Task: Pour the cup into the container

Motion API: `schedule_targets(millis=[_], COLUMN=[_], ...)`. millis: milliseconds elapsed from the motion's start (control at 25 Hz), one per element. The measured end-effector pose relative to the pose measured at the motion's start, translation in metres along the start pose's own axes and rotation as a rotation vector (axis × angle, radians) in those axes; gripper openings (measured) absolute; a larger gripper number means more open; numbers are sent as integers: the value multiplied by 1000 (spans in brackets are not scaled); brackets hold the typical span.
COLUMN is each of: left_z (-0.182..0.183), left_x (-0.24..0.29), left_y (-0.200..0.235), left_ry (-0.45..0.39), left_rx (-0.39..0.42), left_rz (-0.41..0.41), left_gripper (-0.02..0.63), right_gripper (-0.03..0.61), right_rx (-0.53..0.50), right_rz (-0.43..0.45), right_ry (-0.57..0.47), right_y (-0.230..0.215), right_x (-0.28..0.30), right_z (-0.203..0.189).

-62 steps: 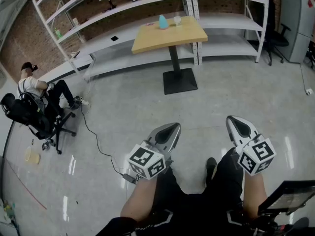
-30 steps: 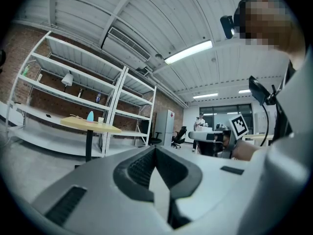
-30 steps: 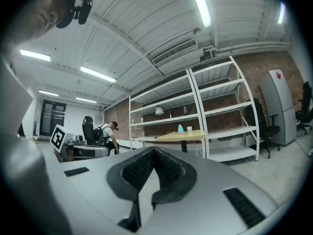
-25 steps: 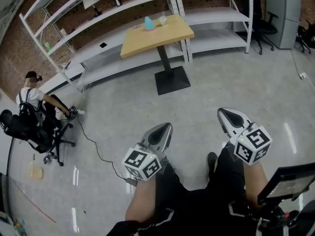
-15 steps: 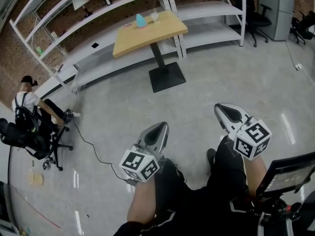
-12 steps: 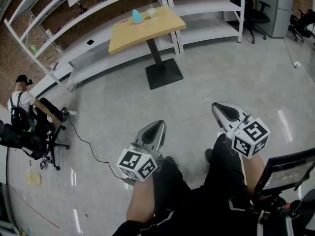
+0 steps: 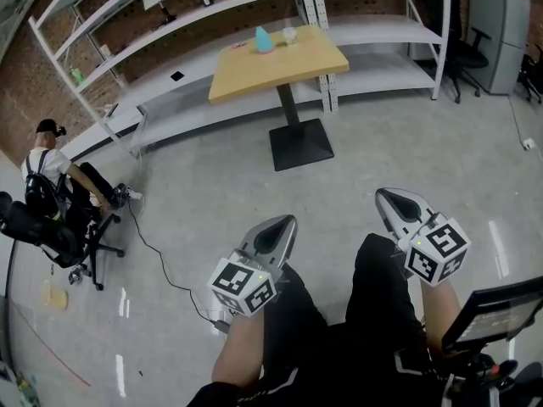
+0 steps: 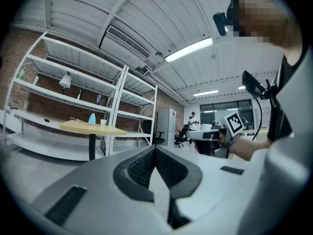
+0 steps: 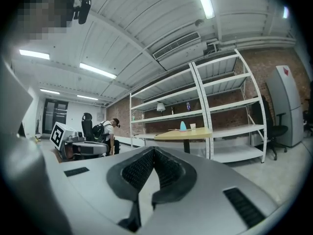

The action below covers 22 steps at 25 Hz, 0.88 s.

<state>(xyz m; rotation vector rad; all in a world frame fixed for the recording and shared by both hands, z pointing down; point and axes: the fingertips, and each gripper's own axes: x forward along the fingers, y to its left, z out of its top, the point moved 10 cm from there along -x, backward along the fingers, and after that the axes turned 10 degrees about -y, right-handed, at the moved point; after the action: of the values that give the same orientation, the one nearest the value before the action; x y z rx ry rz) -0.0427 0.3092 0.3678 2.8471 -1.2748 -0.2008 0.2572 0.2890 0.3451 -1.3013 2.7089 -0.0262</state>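
1. The cup (image 7: 290, 34), small and pale, stands upright near the far edge of the wooden table (image 7: 280, 66). Just beside it, to its left in the head view, stands a blue tapered vessel (image 7: 264, 39). I judge this to be the container, though it is too small to confirm.
2. Neither item is touched, and a narrow gap shows between them.
3. Left gripper (image 7: 287, 221): jaws together, nothing between them.
4. Right gripper (image 7: 384, 196): jaws likewise together and empty.
5. Both grippers are held level ahead of the person's legs and point toward the table, well apart from it across bare floor.
6. Surroundings: white shelving (image 7: 170, 24) runs behind the table. A seated person (image 7: 53, 164) is off to the left, and a cable (image 7: 161, 236) trails over the floor on that side.
7. Step in hand, as judged: the approach. No grasp has begun and nothing has been poured.
8. The next move calls for reaching the table, parting one claw and setting it round the cup's wall. The cup must stay upright until it is over the container's mouth.
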Motion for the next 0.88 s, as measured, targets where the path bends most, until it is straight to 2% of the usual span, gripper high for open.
schedule_targets(millis=[120, 360, 520, 640, 880], left_z=[-2, -17, -11, 1, 5], left_x=[16, 71, 106, 127, 172], left_y=[19, 56, 71, 96, 152], left_ry=[-1, 39, 64, 48, 24], left_rx=[-10, -33, 2, 22, 1], left_rz=[9, -1, -33, -24, 11], left_gripper=[0, 0, 0, 0, 0], right_gripper=[0, 0, 0, 0, 0], right_rx=[-19, 19, 34, 33, 24], right_rz=[13, -18, -16, 2, 31], right_ry=[-4, 4, -10, -37, -48], right_y=[-14, -58, -85, -101, -142], right_x=[20, 50, 77, 109, 174], right_z=[2, -14, -17, -12, -7])
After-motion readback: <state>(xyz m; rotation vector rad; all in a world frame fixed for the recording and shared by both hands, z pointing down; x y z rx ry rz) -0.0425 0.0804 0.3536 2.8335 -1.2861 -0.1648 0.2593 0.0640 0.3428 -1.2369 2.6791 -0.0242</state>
